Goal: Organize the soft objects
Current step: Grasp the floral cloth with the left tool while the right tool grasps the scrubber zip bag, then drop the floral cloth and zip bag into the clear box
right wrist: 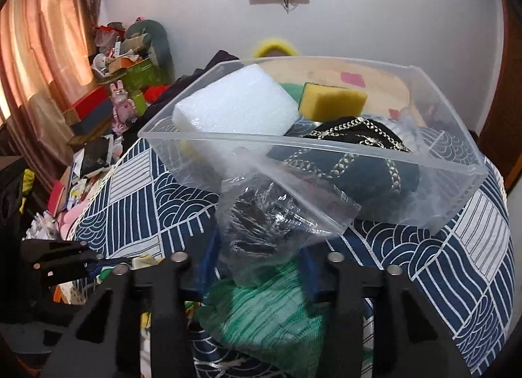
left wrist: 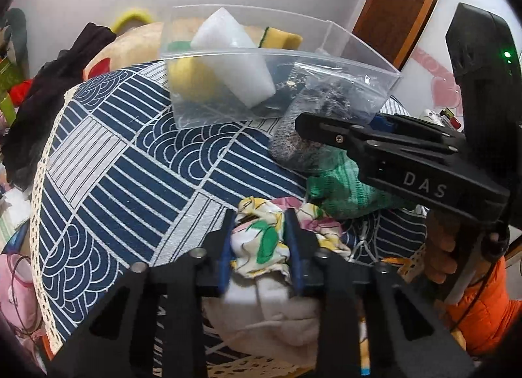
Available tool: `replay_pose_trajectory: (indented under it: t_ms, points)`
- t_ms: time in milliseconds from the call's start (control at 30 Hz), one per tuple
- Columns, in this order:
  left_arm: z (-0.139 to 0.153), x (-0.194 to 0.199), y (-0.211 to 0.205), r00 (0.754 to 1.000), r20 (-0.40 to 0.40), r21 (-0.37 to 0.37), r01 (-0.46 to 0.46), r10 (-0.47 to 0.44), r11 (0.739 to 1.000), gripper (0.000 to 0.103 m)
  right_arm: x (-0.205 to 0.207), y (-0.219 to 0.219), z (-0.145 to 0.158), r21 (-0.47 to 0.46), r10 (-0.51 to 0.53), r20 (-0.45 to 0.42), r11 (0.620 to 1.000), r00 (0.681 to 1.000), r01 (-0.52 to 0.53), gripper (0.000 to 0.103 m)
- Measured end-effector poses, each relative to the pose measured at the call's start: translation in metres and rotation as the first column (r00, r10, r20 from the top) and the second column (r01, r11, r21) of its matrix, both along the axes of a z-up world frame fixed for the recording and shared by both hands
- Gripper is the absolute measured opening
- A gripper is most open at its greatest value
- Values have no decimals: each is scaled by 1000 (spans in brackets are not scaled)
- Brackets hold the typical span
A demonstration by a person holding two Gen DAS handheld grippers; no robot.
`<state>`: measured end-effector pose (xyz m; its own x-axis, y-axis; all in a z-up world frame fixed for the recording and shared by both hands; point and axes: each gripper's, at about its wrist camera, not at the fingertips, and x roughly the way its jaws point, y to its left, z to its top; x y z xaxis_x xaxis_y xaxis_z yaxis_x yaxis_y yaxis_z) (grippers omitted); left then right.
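Floral cloth (left wrist: 261,244) sits crumpled at the near edge of the blue patterned tablecloth (left wrist: 130,166), pinched between the left gripper's (left wrist: 259,241) narrowed blue pads.

Just right of it, the right gripper (right wrist: 257,267) clamps a clear bag of dark fabric (right wrist: 261,215) lying over a green knit cloth (right wrist: 261,319). Farther back, the clear plastic bin (left wrist: 365,48) holds a white foam block (left wrist: 235,55), yellow sponges (right wrist: 329,100) and black chain-patterned fabric (right wrist: 352,156); the bag's far end rests against the bin's near wall.

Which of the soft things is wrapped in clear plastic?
The dark speckled bundle, held in the right tongs beside the clear bin. The floral cloth and green cloth are bare.
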<state>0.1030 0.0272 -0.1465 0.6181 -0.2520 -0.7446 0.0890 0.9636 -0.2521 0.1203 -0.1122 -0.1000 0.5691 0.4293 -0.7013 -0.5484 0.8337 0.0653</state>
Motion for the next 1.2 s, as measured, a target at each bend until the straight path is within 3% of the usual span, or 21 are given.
replay_pose_trajectory:
  t_ms: [233,800,1200]
  points:
    - [15,-5,-7,998,55,44,-23,21,999,16,-12,-11,14,13,0,60,1000,998,-1,25]
    - [84,-17,12,971,219,19,-101,94,995,16,-24,-46,64,101,-106,213,991,971,85,24]
    - [125,19,10,941,323,34,-117,100,993,16,-8,-49,89,122,-163,303,984,939,132,24]
